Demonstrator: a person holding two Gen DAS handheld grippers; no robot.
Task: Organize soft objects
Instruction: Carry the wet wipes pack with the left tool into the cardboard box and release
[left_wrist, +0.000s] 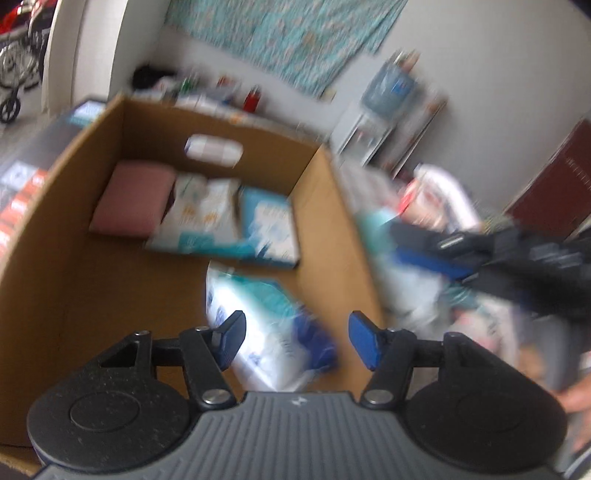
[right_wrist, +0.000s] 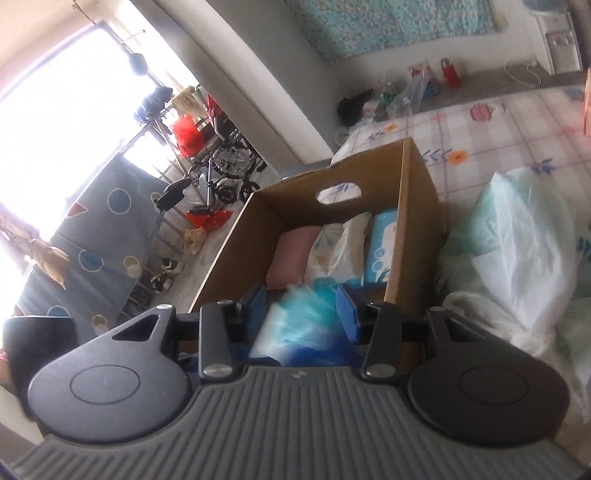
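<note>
An open cardboard box (left_wrist: 317, 221) stands on the bed and also shows in the right wrist view (right_wrist: 410, 221). At its far end lie a pink pad (left_wrist: 133, 199), a white patterned pack (left_wrist: 201, 218) and a blue wipes pack (left_wrist: 267, 229). A blurred blue-and-white soft pack (left_wrist: 266, 325) lies in the near part of the box. My left gripper (left_wrist: 295, 338) is open and empty above it. My right gripper (right_wrist: 301, 308) is open over the box's near end, with the blurred blue pack (right_wrist: 299, 325) between and below its fingers. It also appears in the left wrist view (left_wrist: 443, 254).
A heap of white and pale-green plastic bags (right_wrist: 517, 251) lies on the patterned bedsheet (right_wrist: 480, 122) to the right of the box. Bottles and bags (right_wrist: 406, 92) sit on the floor by the wall. A wheelchair (right_wrist: 221, 162) stands near the window.
</note>
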